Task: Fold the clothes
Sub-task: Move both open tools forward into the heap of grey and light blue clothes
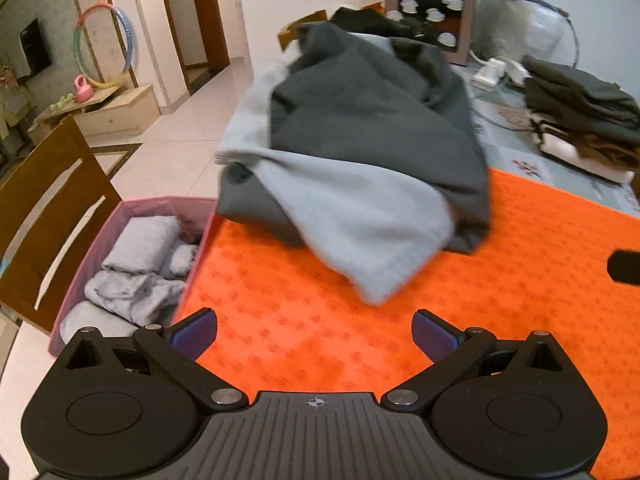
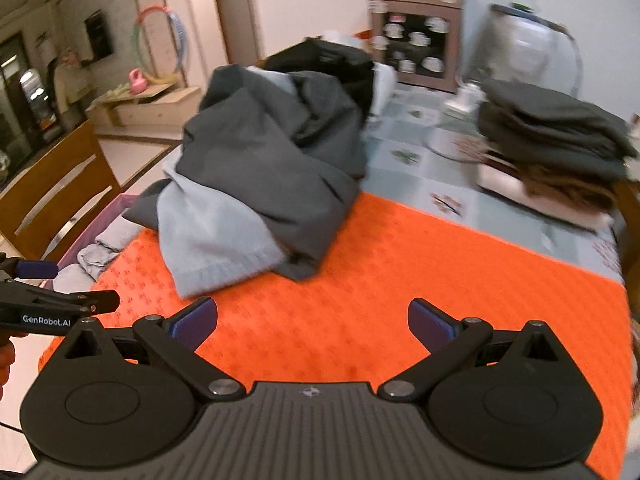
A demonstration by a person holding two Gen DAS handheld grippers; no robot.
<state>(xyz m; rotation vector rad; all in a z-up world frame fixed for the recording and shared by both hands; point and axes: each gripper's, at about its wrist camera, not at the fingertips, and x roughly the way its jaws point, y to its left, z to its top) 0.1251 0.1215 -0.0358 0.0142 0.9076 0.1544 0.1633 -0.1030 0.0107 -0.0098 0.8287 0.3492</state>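
Two hand-held grippers, left gripper [image 1: 315,332] and right gripper [image 2: 313,322], both spread apart, empty, near crumpled dark-grey and light-blue clothes heap [image 1: 360,152] on orange textured mat [image 1: 480,300].

Your left gripper [image 1: 314,330] is black with blue pads, and your right gripper [image 2: 312,322] matches it, black body with blue pads. Under both you see a bright orange mat [image 1: 360,340] stamped with a faint repeating motif in the same orange. On it sits a dark grey garment [image 1: 360,120] tangled with a pale blue-grey one [image 1: 360,216]. Beyond the mat, the counter [image 2: 420,176] wears a pale blue-green checked cloth with small floral prints. The folded stack [image 2: 552,136] shows dark grey on top, brown below, then cream. At your left, the pink box [image 1: 92,256] holds light grey clothes.
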